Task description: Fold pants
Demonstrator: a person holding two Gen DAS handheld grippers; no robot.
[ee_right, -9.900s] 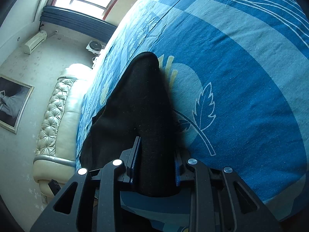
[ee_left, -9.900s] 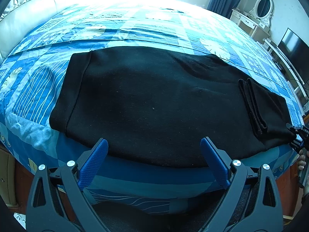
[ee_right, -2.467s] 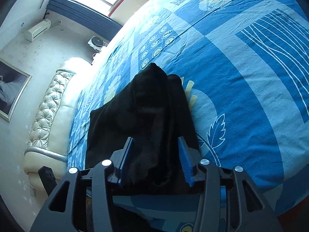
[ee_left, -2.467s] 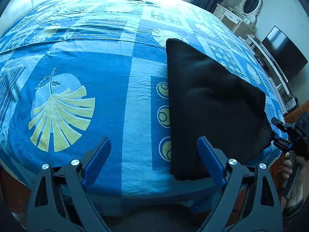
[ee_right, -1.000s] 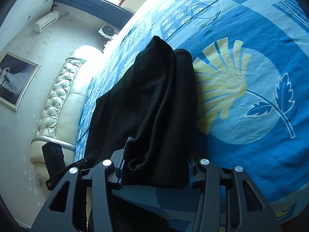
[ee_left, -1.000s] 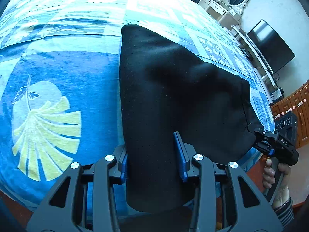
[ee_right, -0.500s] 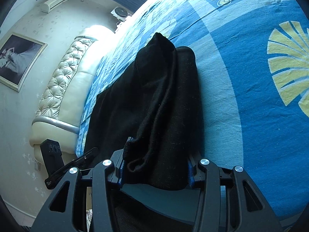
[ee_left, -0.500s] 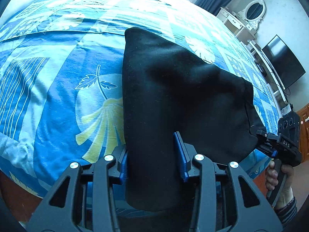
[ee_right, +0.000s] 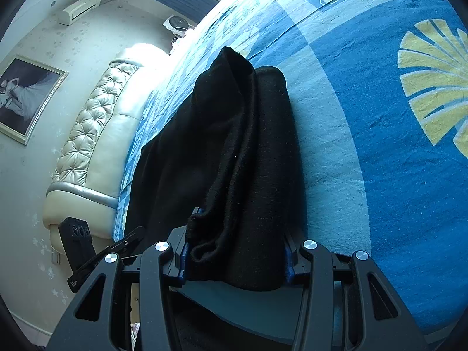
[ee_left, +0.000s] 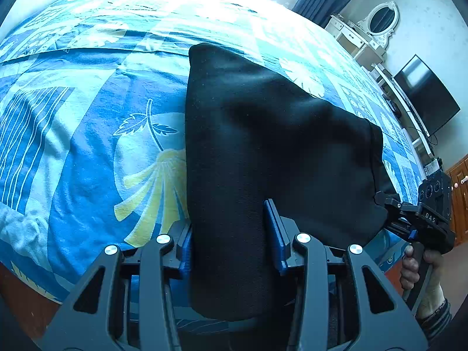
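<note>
Black pants (ee_left: 263, 134), folded into a thick bundle, are lying on the blue patterned bedspread (ee_left: 73, 134) near the bed's front edge, with one end drooping over that edge. The left gripper (ee_left: 232, 239) is clamping the near fold of the pants between its blue pads (ee_left: 276, 234), the cloth bulging out below the jaws. The right gripper (ee_right: 235, 251) is pinching the other near corner, where several layers and a loose hem are bunching between its jaws; from the left camera it (ee_left: 389, 207) is showing at the right edge of the pants, biting that corner, with a hand (ee_left: 421, 269) wrapping its handle and a striped cuff (ee_left: 433, 318) below. From the right camera the left gripper (ee_right: 128, 241) is peeking in at lower left, beside the cloth. The pants are stretching between the two grips, a soft ridge rising along the middle. A yellow fan motif (ee_left: 152, 181) is lying just beside the pants' left edge. Beyond: a tufted cream headboard (ee_right: 96, 134), a framed picture (ee_right: 26, 99), a wall air conditioner (ee_right: 80, 8), a white dresser with an oval mirror (ee_left: 380, 20), a dark television (ee_left: 424, 93).
</note>
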